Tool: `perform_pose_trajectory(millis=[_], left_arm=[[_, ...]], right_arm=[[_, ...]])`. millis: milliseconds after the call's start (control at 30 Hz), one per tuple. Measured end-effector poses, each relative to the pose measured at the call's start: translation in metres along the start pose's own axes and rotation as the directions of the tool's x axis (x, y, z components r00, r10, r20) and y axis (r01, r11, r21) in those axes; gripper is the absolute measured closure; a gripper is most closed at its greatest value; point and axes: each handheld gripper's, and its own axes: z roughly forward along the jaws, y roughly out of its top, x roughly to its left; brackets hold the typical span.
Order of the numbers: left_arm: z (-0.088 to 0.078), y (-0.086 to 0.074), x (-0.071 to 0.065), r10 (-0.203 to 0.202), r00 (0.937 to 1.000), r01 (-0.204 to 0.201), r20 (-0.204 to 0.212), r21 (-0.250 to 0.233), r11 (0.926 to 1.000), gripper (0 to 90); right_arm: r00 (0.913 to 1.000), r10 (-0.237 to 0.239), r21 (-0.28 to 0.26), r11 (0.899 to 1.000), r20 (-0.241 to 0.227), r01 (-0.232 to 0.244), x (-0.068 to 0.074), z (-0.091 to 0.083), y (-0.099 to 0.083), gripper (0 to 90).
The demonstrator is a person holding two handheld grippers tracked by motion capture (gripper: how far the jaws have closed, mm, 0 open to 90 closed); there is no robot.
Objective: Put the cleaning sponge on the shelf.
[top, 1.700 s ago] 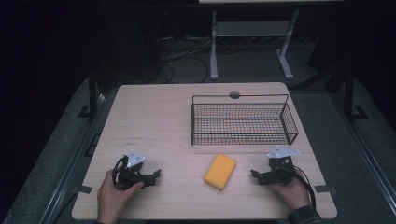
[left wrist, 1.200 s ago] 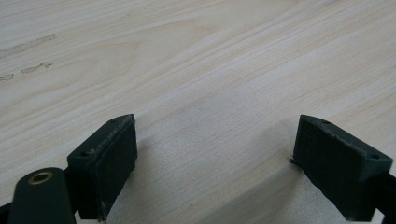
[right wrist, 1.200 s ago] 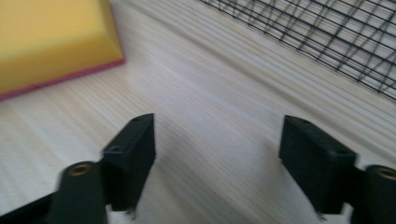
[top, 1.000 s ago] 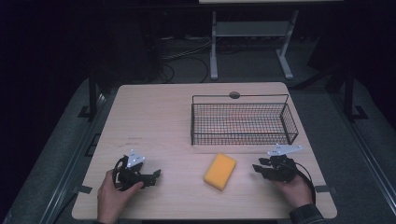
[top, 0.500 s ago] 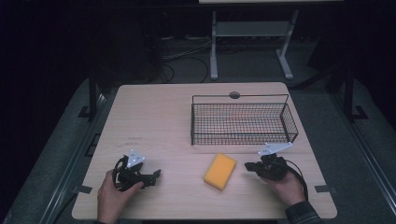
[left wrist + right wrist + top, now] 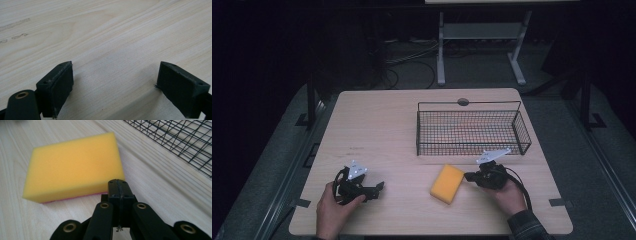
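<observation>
On the pale wooden counter (image 6: 382, 125) a black wire basket (image 6: 472, 131) stands toward two o'clock from the middle, its long side running across; nothing can be made out inside it. A small dark round fitting (image 6: 463, 102) sits in the counter top just behind the basket at twelve o'clock. The yellow sponge (image 6: 447, 183) lies flat on the counter at about five o'clock from the centre, just in front of the basket's near left corner and apart from it; in the right gripper view a thin pink layer shows along its underside. Nothing lies between the sponge and the basket. No writing or label can be read on anything. The right gripper (image 6: 470, 176) sits at three o'clock of the sponge, its jaws clenched together with nothing between them, the tips right at the sponge's near edge. The left gripper (image 6: 379, 186) rests at seven o'clock on the counter, well apart from the sponge, its jaws spread wide over bare wood and empty.
</observation>
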Motion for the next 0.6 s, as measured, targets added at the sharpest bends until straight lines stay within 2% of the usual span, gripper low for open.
perform_pose_trajectory(millis=[600], left_arm=[[0.000, 0.000, 0.000, 0.000, 1.0000, 0.000, 0.000, 0.001, 1.0000, 12.9]], right_arm=[[0.9999, 0.000, -0.025, 1.000, -0.011, 0.000, -0.005, 0.018, 0.017, 89.6]])
